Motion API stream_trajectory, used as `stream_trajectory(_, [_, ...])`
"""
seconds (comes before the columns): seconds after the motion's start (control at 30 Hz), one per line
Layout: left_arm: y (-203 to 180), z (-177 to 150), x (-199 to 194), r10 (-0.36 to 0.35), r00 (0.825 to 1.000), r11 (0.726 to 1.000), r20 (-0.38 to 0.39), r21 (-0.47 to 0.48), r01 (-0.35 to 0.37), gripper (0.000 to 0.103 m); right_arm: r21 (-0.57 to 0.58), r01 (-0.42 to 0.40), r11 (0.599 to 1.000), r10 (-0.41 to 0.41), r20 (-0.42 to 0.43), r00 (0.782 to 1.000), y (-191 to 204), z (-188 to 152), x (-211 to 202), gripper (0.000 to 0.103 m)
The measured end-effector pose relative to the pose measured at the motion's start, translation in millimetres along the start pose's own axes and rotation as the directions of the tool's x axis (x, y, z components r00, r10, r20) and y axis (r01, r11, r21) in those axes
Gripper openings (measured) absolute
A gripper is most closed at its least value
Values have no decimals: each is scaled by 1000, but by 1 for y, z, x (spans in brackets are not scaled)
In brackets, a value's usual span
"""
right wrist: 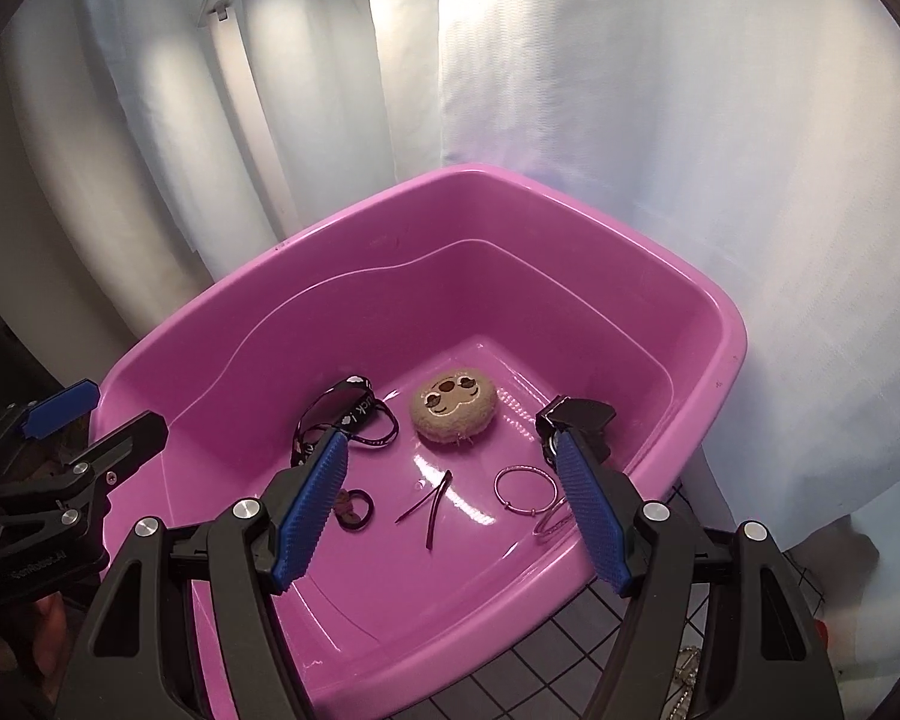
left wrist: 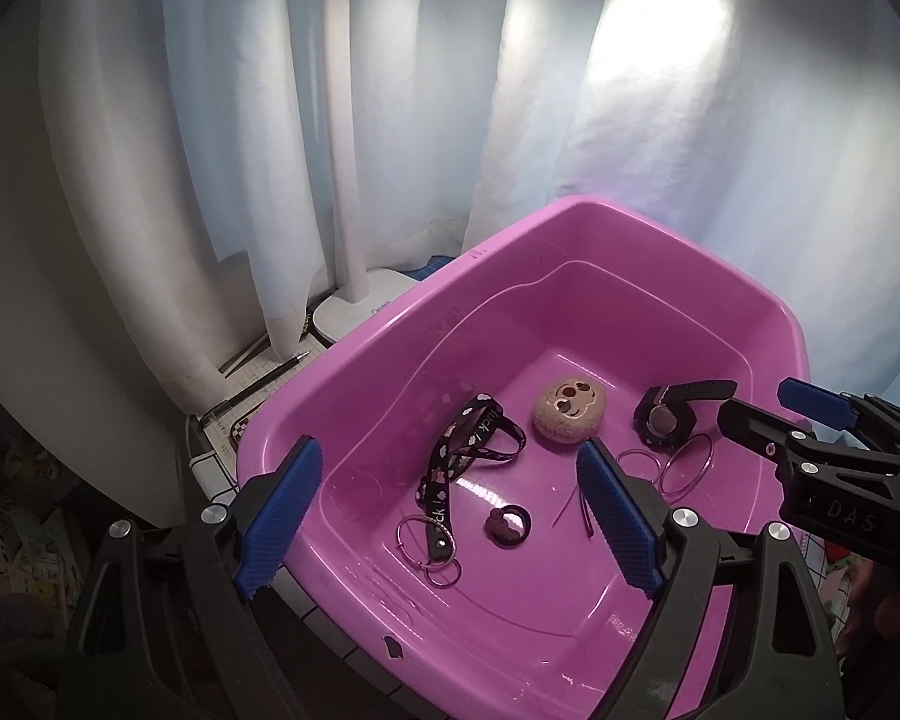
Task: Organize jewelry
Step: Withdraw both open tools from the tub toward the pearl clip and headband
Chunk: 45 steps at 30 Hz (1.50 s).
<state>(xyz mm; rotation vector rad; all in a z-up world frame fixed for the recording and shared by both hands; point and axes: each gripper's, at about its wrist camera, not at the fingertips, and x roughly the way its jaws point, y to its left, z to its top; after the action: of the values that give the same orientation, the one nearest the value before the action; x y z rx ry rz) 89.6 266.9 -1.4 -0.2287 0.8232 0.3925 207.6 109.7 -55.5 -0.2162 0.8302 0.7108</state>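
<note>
right gripper | spread wide, grasping nothing | above pink tub | thin hairpin directly between pads, long axis toward plush | left gripper likewise empty, farther

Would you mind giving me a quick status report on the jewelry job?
Left gripper open, empty, over tub. Right gripper open, empty. Lanyard, rings, plush loose on tub floor. Nothing blocking.

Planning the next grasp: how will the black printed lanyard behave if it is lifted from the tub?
The lanyard lies in loose curves, so it will probably flop and dangle. Its metal rings would likely swing below. Thin and flat on the glossy pink tub, it may slide.
</note>
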Motion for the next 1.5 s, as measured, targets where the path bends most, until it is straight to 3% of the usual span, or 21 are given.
stream_trajectory(0.5, [-29, -18, -39, -10, 999, 999, 42, 38, 9, 89, 68, -33, 997, 29, 61, 998, -16, -37, -47, 69])
stream_trajectory(0.9, [-73, -41, -71, -37, 997, 996, 61, 85, 32, 94, 110, -28, 994, 15, 117, 993, -43, -85, -104, 72])
stream_trajectory(1.23, [-124, -66, -93, -101, 993, 986, 60, 141, 92, 96, 201, 37, 979, -67, 146, 987, -79, -148, -158, 73])
stream_trajectory(1.5, [-178, -92, -101, -183, 983, 960, 15, 216, 176, 96, 293, 118, 949, -157, 113, 981, -121, -209, -190, 73])
